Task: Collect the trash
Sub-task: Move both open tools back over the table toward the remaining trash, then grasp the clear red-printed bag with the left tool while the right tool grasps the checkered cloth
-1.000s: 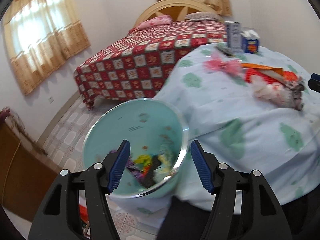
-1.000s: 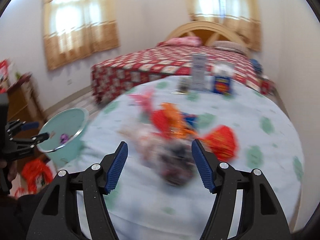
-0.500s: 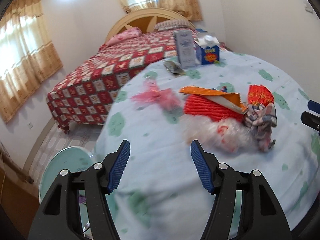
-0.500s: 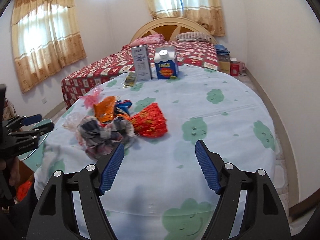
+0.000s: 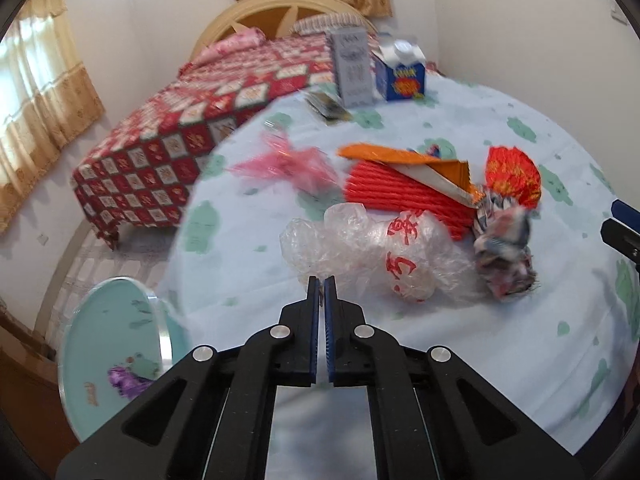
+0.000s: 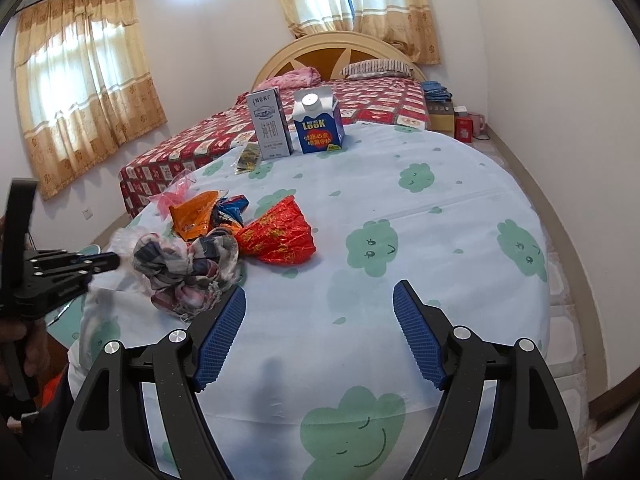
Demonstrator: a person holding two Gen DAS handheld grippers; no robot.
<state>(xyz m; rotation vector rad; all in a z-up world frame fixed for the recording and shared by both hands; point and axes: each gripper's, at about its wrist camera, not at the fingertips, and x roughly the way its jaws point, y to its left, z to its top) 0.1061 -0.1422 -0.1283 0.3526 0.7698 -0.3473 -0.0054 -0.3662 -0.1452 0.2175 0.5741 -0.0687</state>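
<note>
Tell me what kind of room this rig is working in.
Most likely a home bedroom: a bed with a curved headboard and pillows, curtained windows, and a round table under a cloud-print cloth, strewn with wrappers.

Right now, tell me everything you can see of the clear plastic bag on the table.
The clear plastic bag is thin, crinkled film with red characters printed on it, crumpled into a loose, puffy bundle. It lies on its side on the pale blue tablecloth, nearest the left gripper, whose jaws are shut just at its near edge; whether they pinch any film is unclear. Its far side rests against the red ribbed wrapper, and the checked cloth bundle lies against its right end.
</note>
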